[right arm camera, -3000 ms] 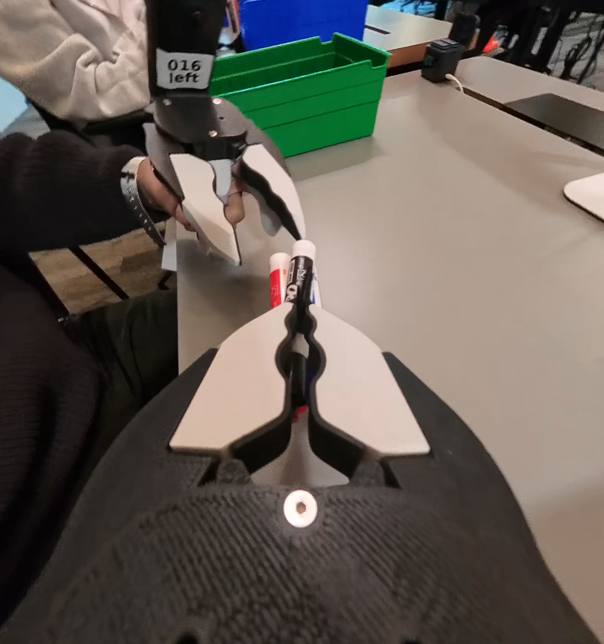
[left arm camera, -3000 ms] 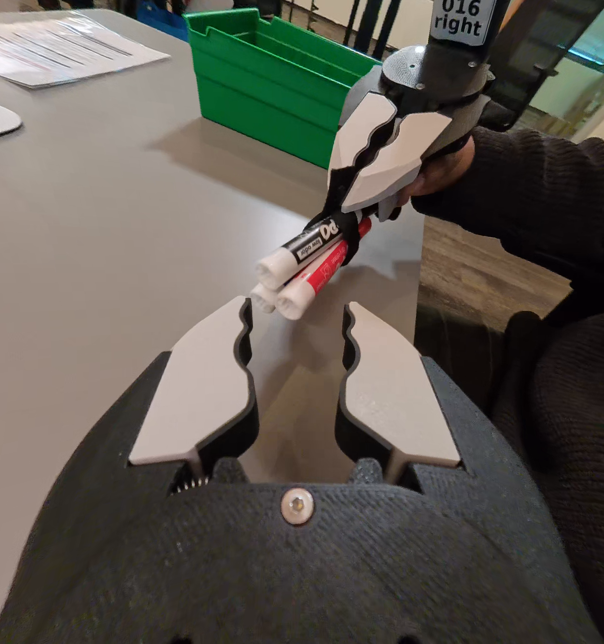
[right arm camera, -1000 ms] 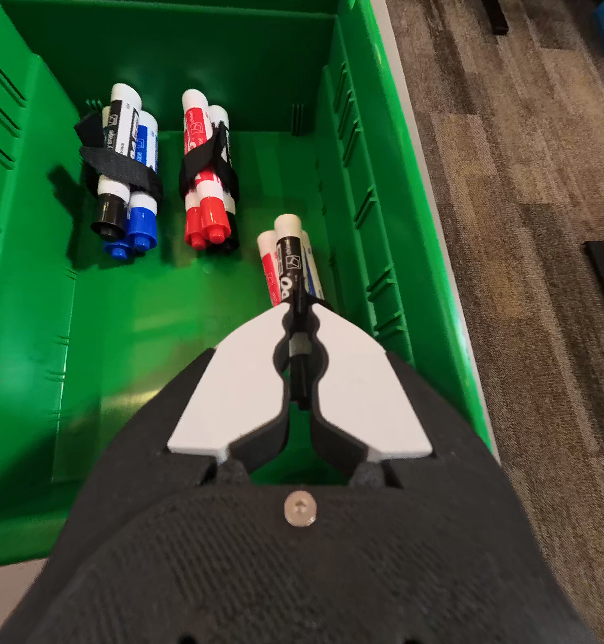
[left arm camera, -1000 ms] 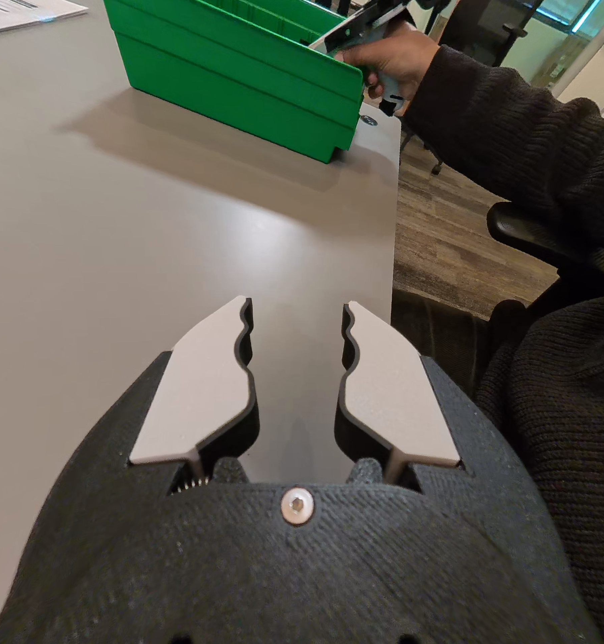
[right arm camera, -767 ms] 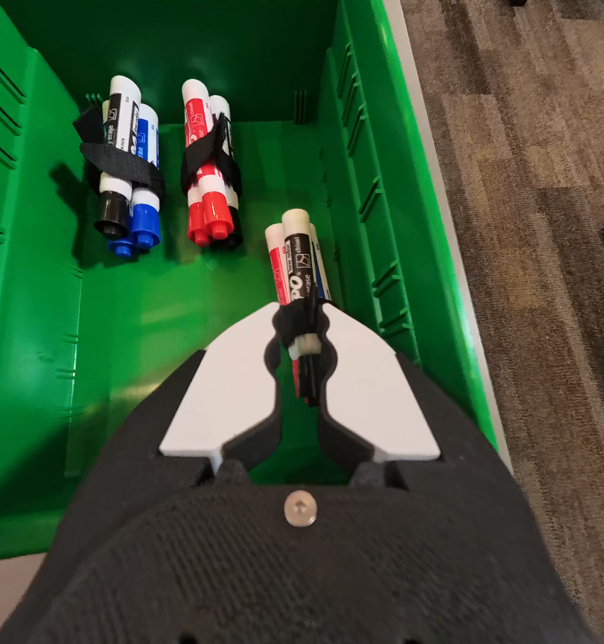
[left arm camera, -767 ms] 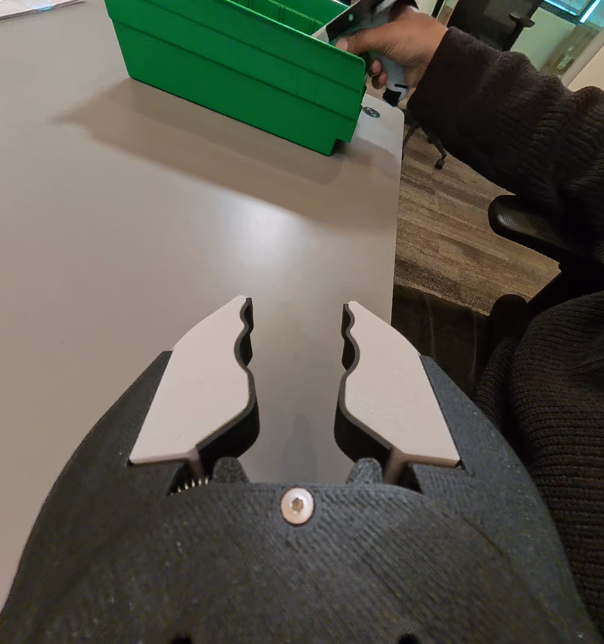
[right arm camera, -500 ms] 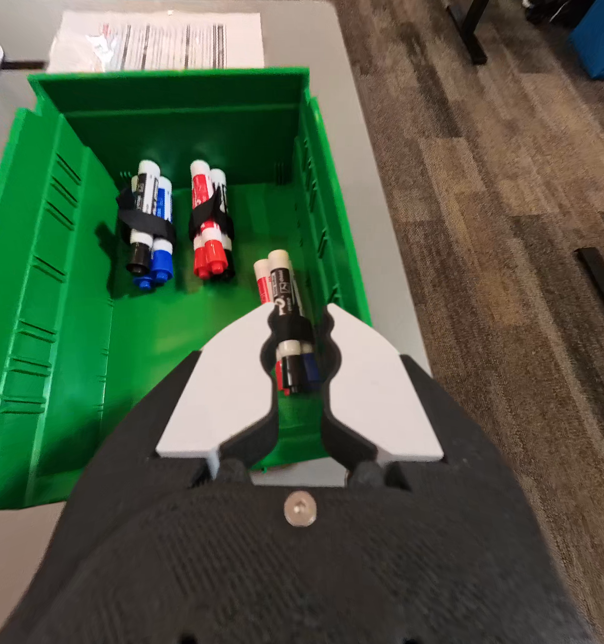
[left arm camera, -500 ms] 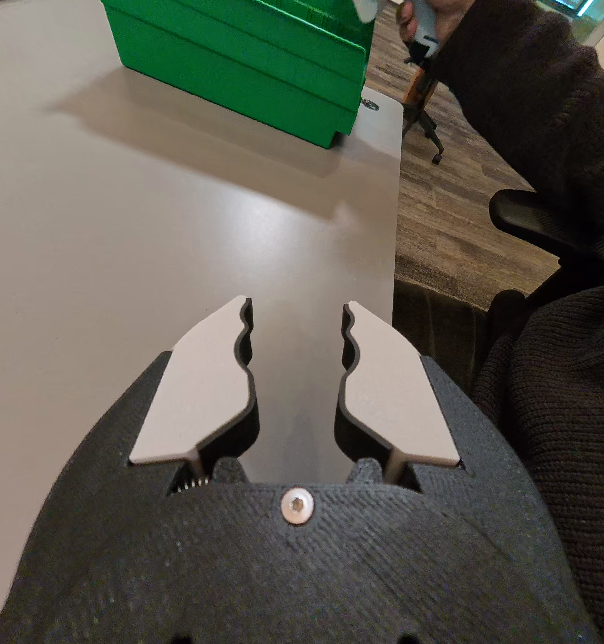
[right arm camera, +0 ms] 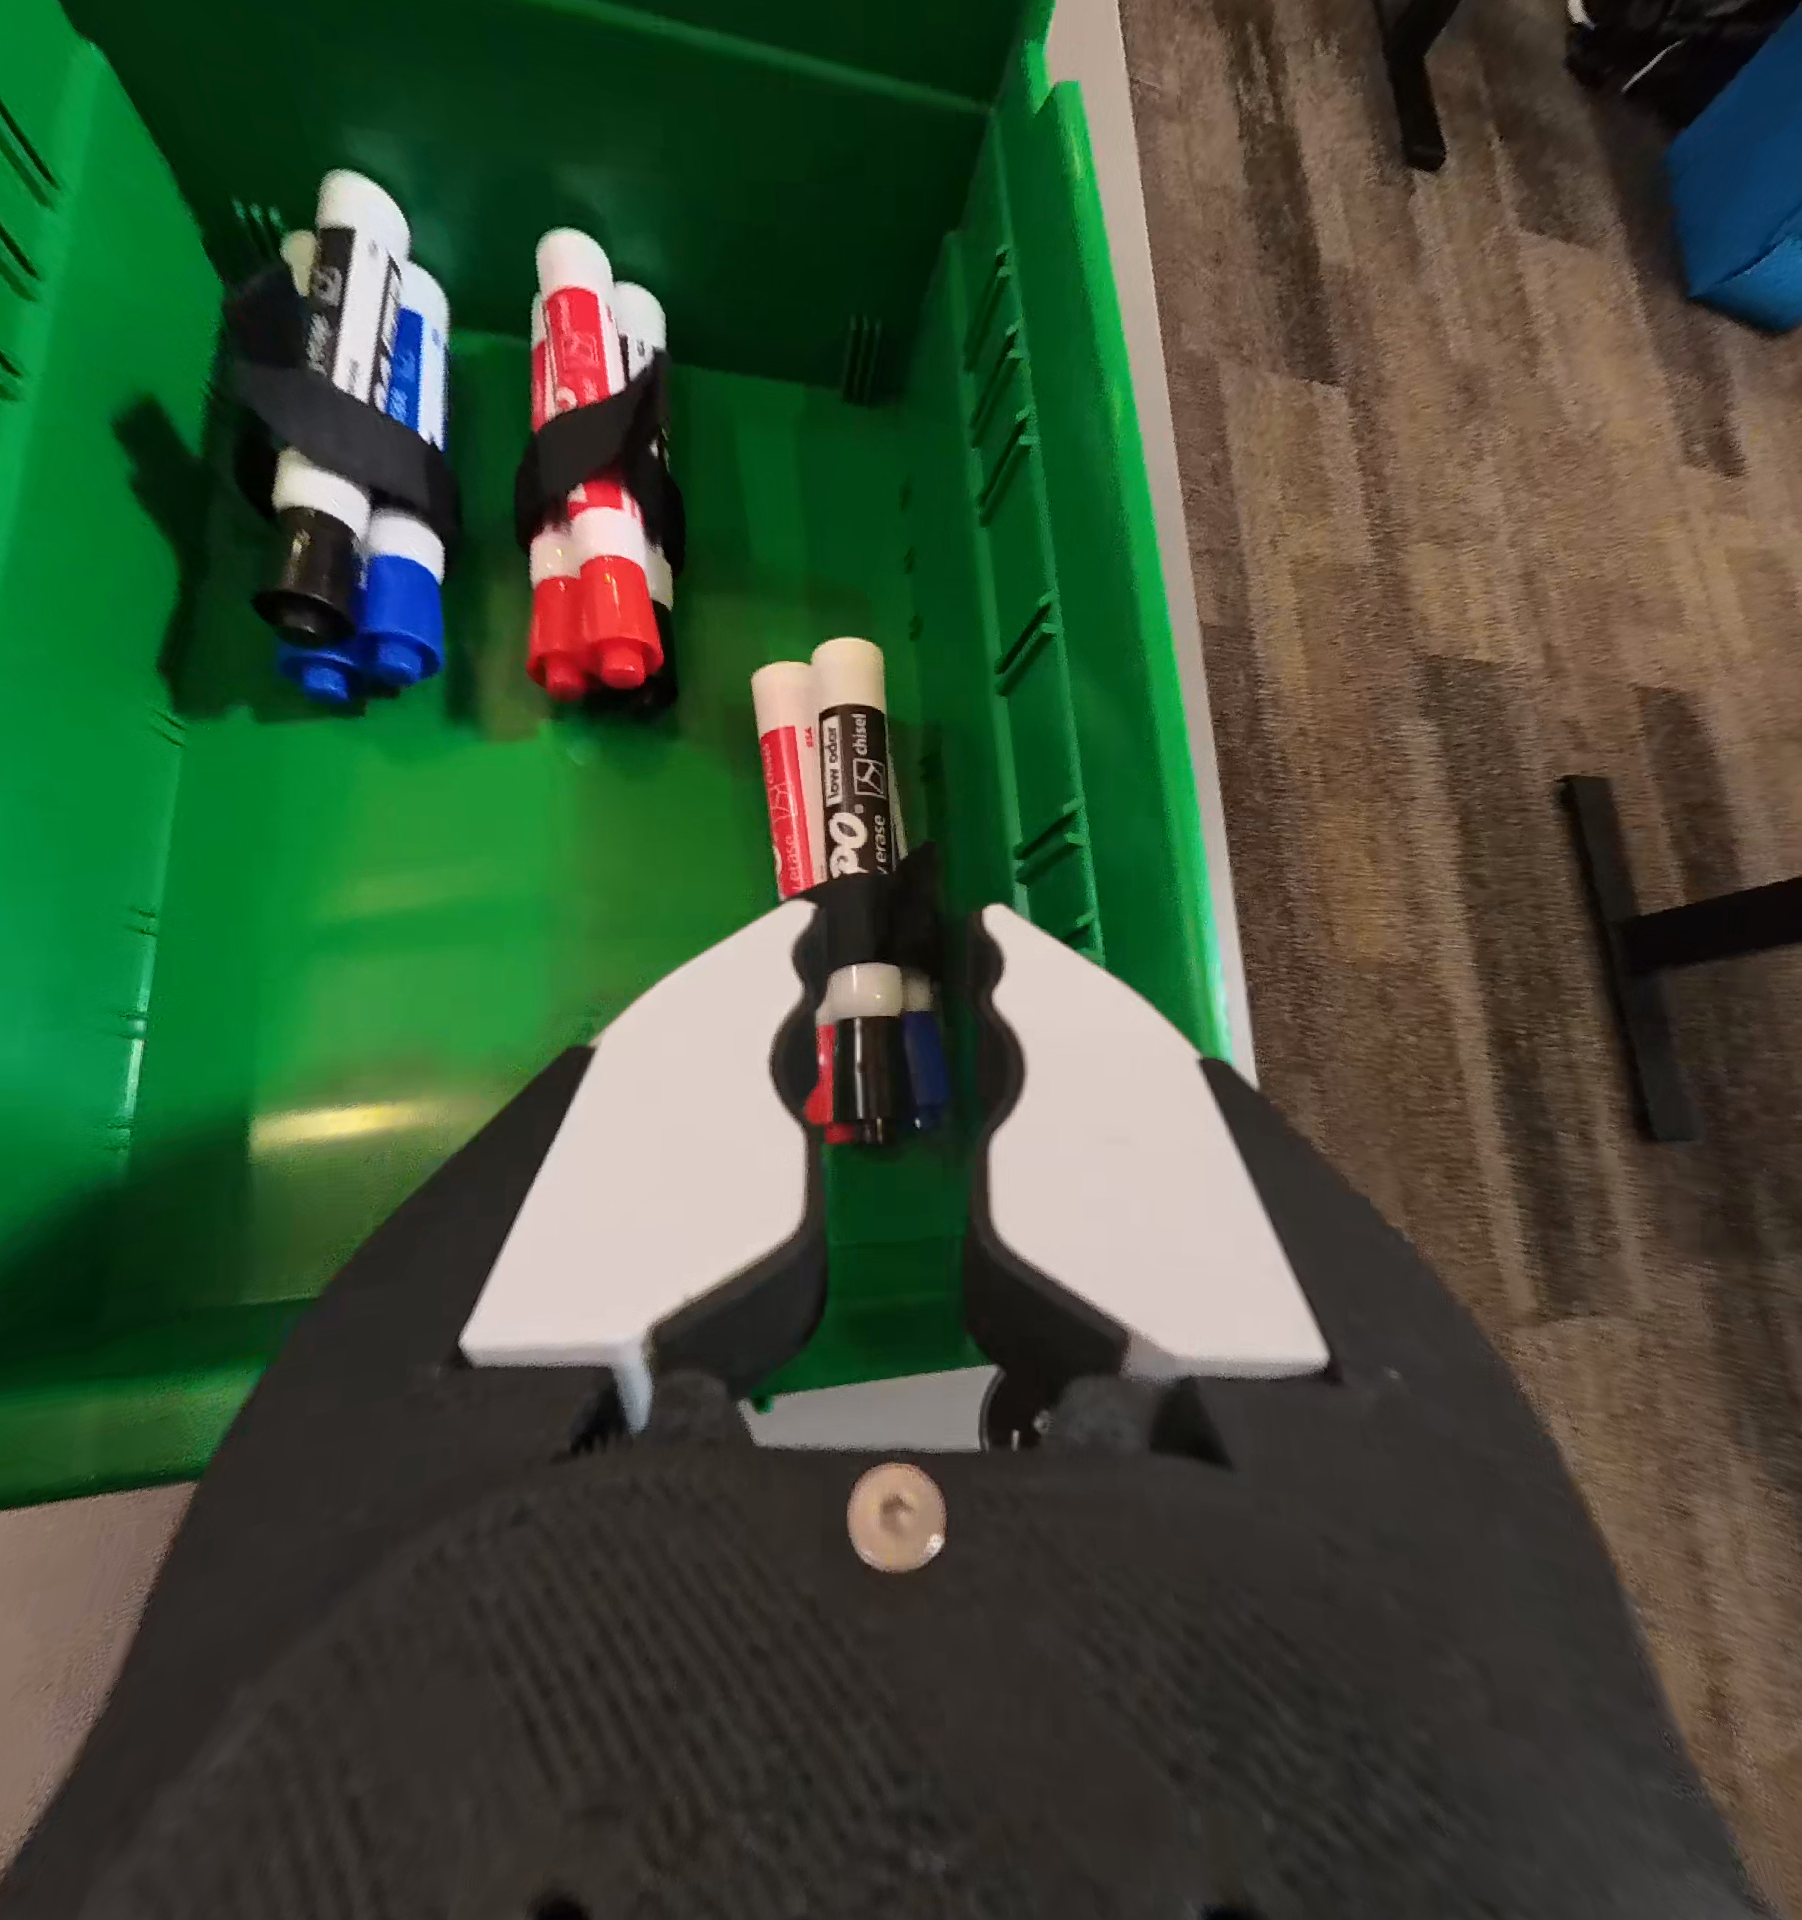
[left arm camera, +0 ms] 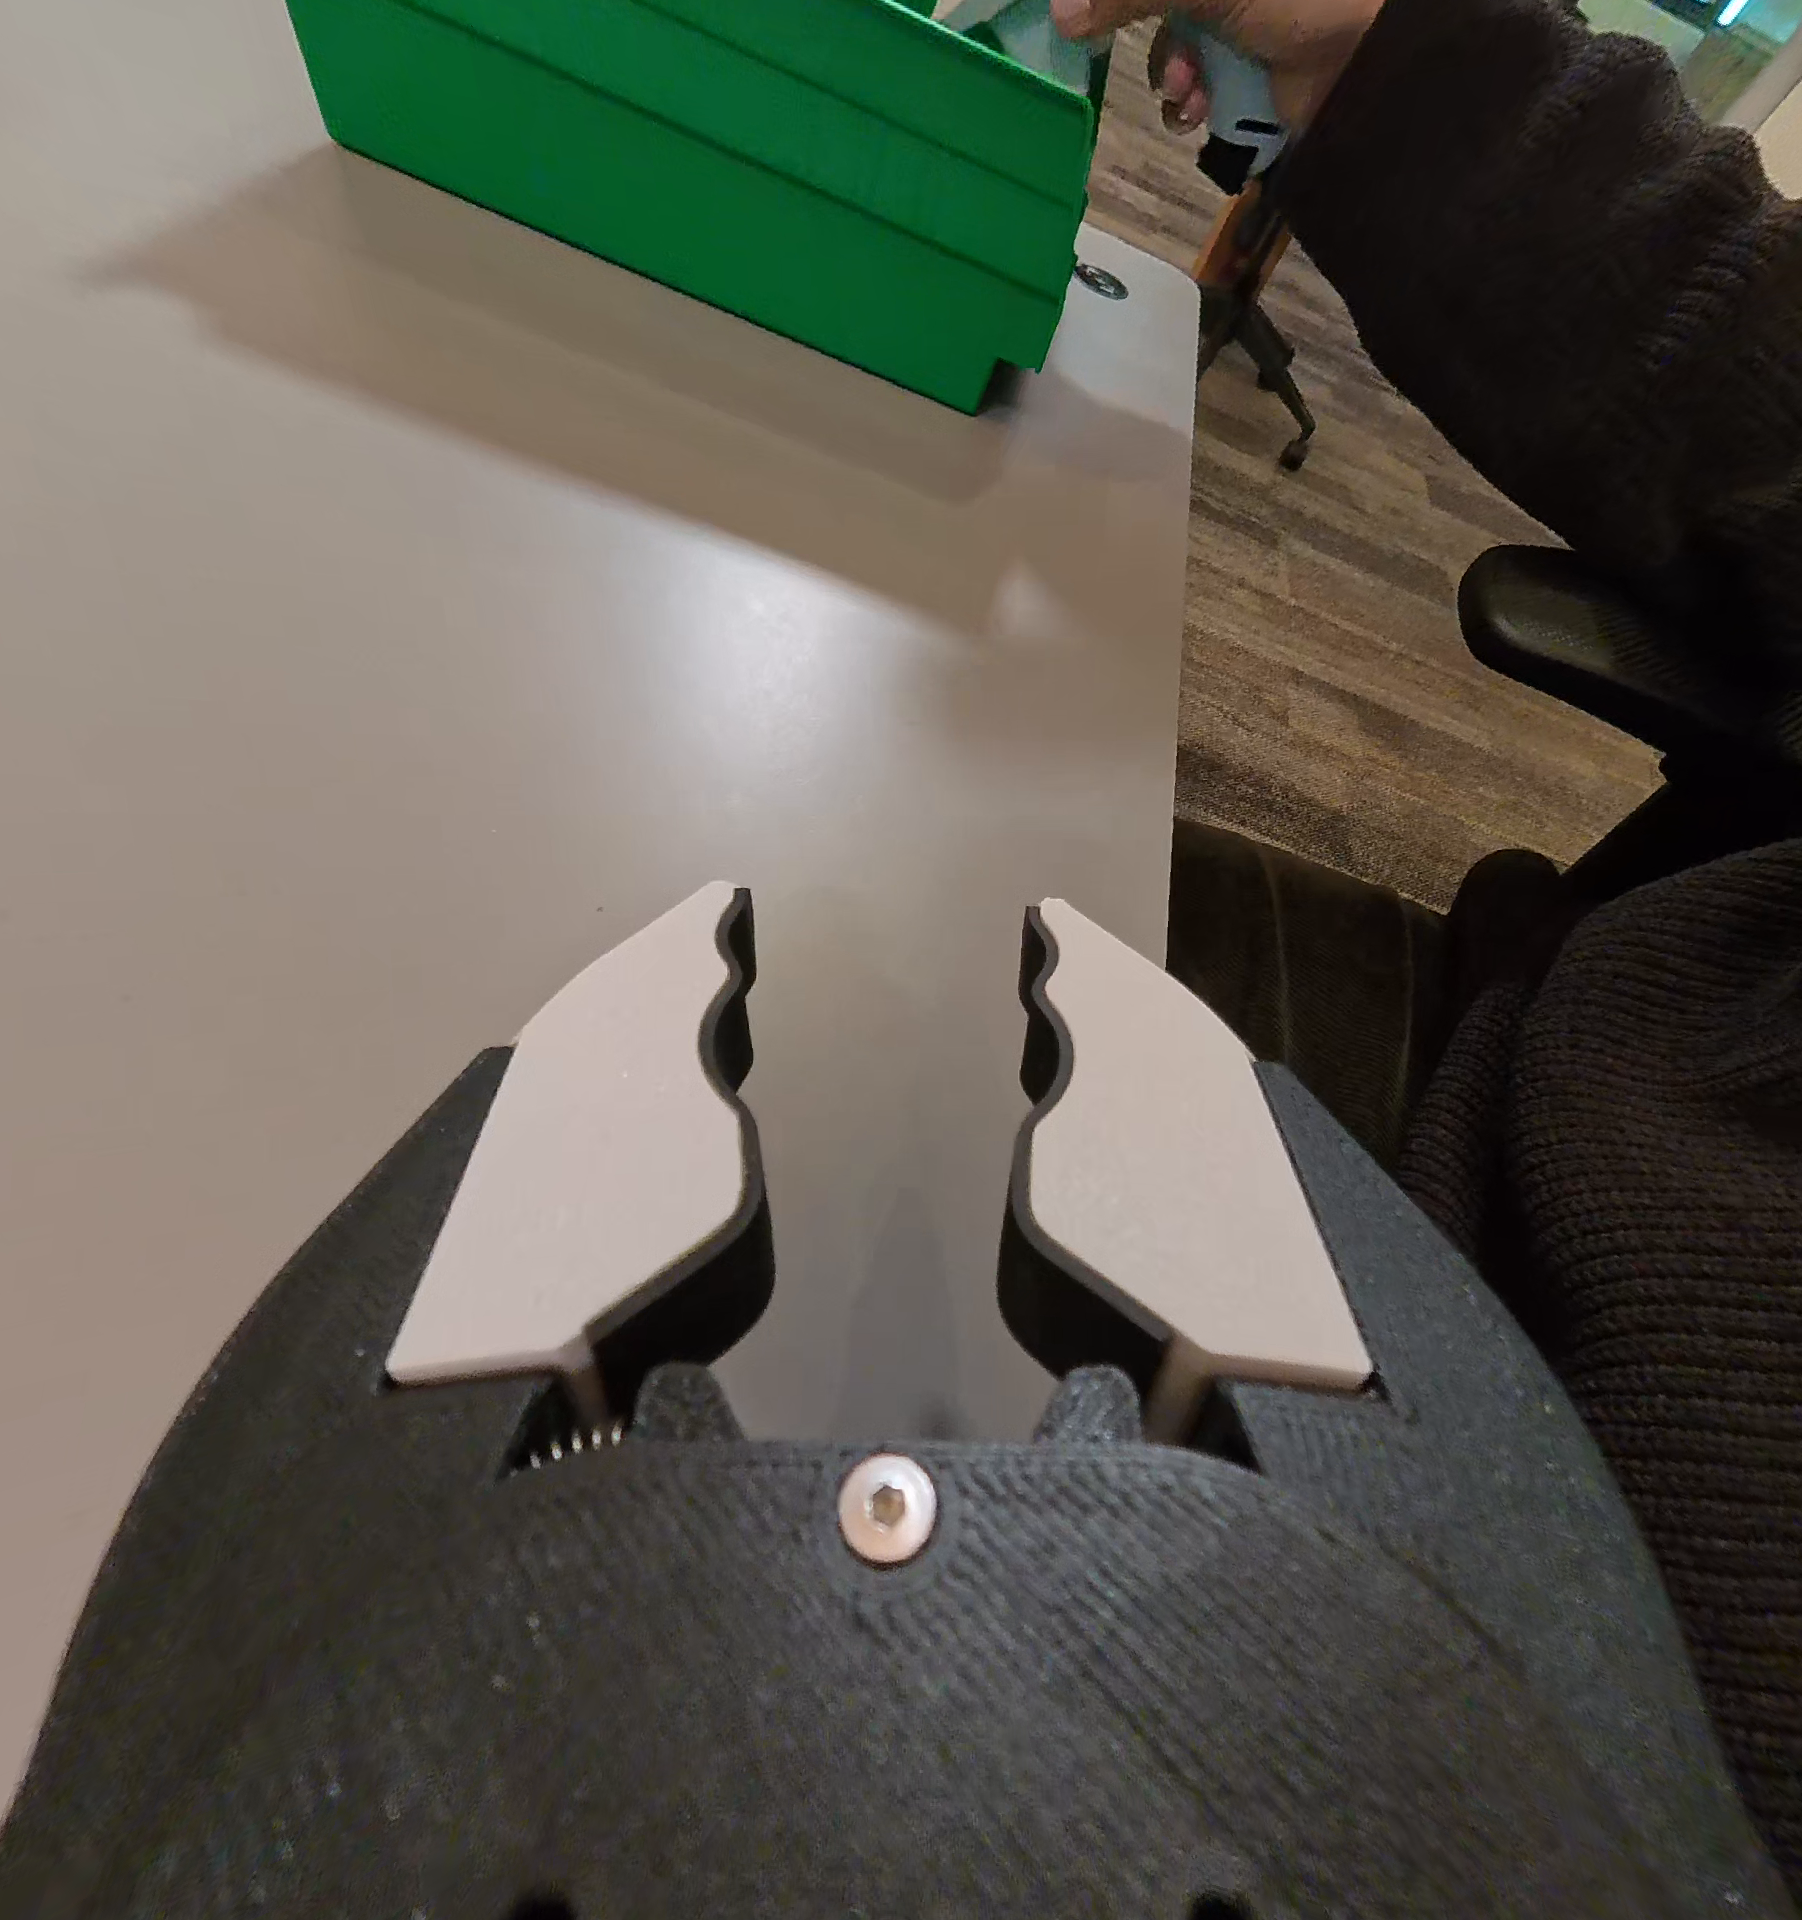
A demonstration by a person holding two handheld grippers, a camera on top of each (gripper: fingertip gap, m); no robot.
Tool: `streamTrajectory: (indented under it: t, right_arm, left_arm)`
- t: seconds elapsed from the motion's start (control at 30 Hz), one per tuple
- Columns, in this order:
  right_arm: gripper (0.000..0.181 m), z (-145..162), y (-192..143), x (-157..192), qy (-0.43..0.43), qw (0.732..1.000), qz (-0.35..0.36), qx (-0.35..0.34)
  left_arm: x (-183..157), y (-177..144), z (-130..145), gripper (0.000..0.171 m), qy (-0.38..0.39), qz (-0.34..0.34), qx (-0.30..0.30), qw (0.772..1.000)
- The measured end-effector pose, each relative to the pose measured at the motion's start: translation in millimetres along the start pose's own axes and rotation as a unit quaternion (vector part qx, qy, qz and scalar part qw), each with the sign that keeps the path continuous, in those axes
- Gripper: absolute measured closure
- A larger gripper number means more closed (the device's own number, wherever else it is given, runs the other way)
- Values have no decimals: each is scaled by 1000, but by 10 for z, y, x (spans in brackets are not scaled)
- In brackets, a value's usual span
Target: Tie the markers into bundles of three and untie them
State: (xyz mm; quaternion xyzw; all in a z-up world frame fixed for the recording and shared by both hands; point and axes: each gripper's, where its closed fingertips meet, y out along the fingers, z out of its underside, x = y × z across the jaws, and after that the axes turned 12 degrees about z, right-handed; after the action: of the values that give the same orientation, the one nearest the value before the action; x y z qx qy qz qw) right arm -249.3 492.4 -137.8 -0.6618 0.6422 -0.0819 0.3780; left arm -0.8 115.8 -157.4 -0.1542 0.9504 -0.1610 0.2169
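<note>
My right gripper (right arm camera: 897,914) is open above the right side of a green bin (right arm camera: 1042,520). A strapped bundle of red, black and blue markers (right arm camera: 840,769) lies on the bin floor below its parted fingers, free of them. Two more strapped marker bundles lie farther in: a black and blue one (right arm camera: 357,416) and a red one (right arm camera: 596,468). My left gripper (left arm camera: 886,904) is open and empty, low over the grey table (left arm camera: 357,623) near its right edge. The bin (left arm camera: 720,177) stands ahead of it at the table's far corner.
A hand (left arm camera: 1219,42) in a dark sleeve (left arm camera: 1551,260) holds the right gripper's handle over the bin. The table's edge drops to a wood-look floor (right arm camera: 1499,623). A chair armrest (left arm camera: 1603,644), a black table foot (right arm camera: 1645,935) and a blue box (right arm camera: 1770,208) are off the table. Some 45 cm of space lies between my two pairs of fingers.
My right gripper carried the marker bundle from near the left gripper into the green bin, opened and let it drop onto the bin floor. My left gripper stayed open and drew slightly closer to the bin.
</note>
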Motion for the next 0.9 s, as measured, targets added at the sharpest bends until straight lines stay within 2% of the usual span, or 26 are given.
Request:
streamTrajectory:
  t: [0.1,0.17,0.23,0.33,0.37,0.47,0.63,0.73,0.9]
  right_arm:
    - [153,-30,-2,-44,-22,1000,7,3]
    - [154,-204,-105,-57,-11,999,-36,-18]
    - [151,-379,-238,-49,-7,994,-107,-22]
    - [144,-382,-318,-7,-41,975,-207,71]
    - [144,-342,-287,-27,-59,969,-213,107]
    - [144,-208,-185,-9,-101,948,-223,201]
    - [142,40,45,37,-174,917,-182,310]
    - [144,123,122,87,-203,903,-159,343]
    - [162,144,228,160,-214,899,-144,354]
  left_arm:
    - [-2,4,11,121,-3,-3,0,1000]
    - [-7,6,23,121,-8,-2,-3,1000]
    - [-18,17,38,121,-11,3,-2,1000]
    - [-32,44,48,121,-17,17,-2,1000]
    - [-48,57,43,121,-22,25,-5,999]
    - [-102,92,25,121,-34,46,-10,998]
    - [-138,133,11,120,-43,63,-10,997]
    - [-139,134,0,120,-49,71,-14,996]
    - [-137,101,-10,120,-62,77,-22,995]
